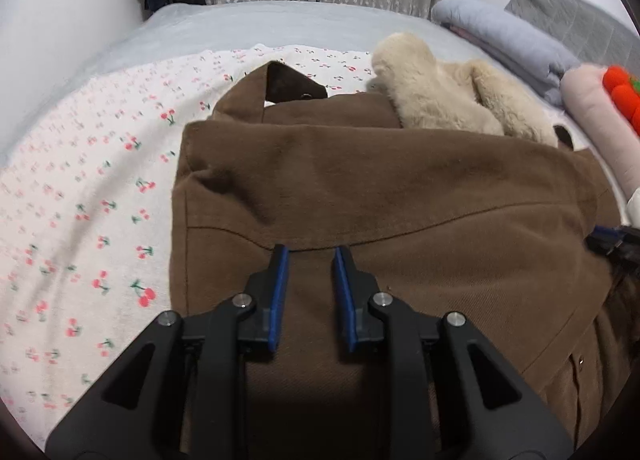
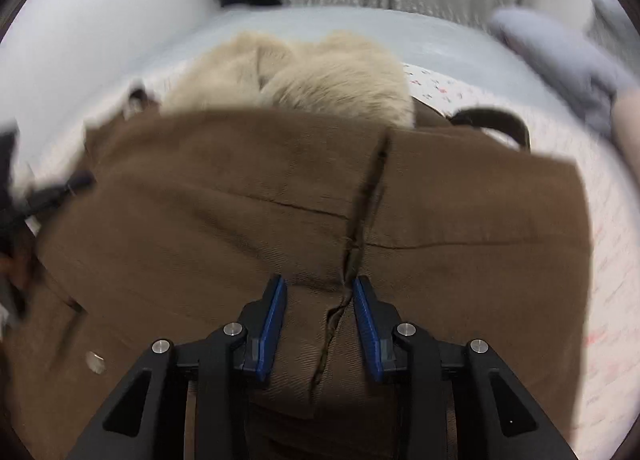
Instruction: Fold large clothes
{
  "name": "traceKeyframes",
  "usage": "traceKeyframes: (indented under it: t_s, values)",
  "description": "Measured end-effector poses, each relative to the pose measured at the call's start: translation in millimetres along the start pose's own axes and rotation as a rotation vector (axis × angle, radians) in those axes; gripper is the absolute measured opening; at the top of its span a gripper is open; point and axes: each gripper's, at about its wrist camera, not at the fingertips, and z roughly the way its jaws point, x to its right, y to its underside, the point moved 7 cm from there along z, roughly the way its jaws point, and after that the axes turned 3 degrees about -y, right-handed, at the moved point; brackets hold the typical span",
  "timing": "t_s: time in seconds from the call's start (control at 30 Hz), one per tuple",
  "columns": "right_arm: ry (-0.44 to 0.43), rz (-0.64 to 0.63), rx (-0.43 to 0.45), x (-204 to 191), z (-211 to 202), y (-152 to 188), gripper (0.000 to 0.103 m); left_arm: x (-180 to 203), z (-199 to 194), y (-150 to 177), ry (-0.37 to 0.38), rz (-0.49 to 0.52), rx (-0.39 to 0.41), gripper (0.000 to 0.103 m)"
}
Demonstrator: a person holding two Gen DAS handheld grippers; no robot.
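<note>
Left wrist view. Brown coat [image 1: 400, 195] lies on the cherry-print sheet [image 1: 88, 195] of the bed, both sides already folded inward over the body, cream fur collar [image 1: 448, 99] at the far end. Left gripper [image 1: 309, 260] hangs over the coat's near half, tips just short of a curved seam. Jaws stand a little apart, bare cloth showing between the blue pads; nothing pinched. A sliver of the other tool shows at the right edge, over the coat's right side. A grey folded blanket [image 1: 504, 35] and a pink cushion [image 1: 592, 115] sit well off to the right.

Right wrist view. Blurred with motion. Right gripper [image 2: 320, 292] sits over the line where the two folded edges meet, the dark gap between them running straight between the pads. Jaws parted, somewhat wider than the left pair look; no cloth clamped that I can make out. A pale button [image 2: 95, 362] shows low left.

Judgement: side folds look done; the lengthwise fold, hem toward collar, seems next. To do it well, each gripper should bite through all layers near the near edge, one either side of the centre gap. Lift both level together, or the tucked sides may slip open. Thick cloth: take a deep bite.
</note>
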Motion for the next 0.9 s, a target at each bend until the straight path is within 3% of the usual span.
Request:
traceKeyframes:
  t_s: [0.1,0.13,0.17,0.2,0.27,0.43,0.6,0.77,0.9]
  values:
    - [-0.042,0.022,0.018,-1.4,-38.1,0.8,0.040,5.6,-26.0,4.3,-0.020,0.026,-0.015,0.043]
    - [-0.052,0.014,0.049,-2.6,-57.8,2.4,0.044,7.4,-35.6,6.6,-0.008,0.025,-0.011,0.055]
    - [-0.054,0.008,0.078,-3.1,-76.6,5.6,0.056,7.6,-50.1,9.9,0.011,0.019,0.003,0.065]
    - [-0.046,0.002,0.118,-1.9,-99.2,8.7,0.068,8.0,-66.4,13.2,0.027,0.015,0.024,0.069]
    - [-0.037,-0.022,0.186,-1.2,-142.4,17.7,0.077,9.4,-99.7,20.8,0.040,0.030,0.057,0.075]
    - [0.054,-0.090,0.247,6.5,-221.3,45.4,0.086,0.0,-172.2,42.3,0.017,0.029,0.093,0.086]
    - [0.083,-0.116,0.303,3.0,-285.5,92.9,0.100,-8.5,-233.8,73.5,0.031,0.018,0.122,0.095]
    - [0.122,-0.161,0.330,-1.6,-316.2,135.6,0.102,-23.0,-267.8,107.8,0.018,-0.011,0.130,0.098]
    - [0.129,-0.185,0.295,-2.2,-322.8,168.8,0.103,-39.0,-285.6,145.8,0.022,-0.068,0.109,0.099]
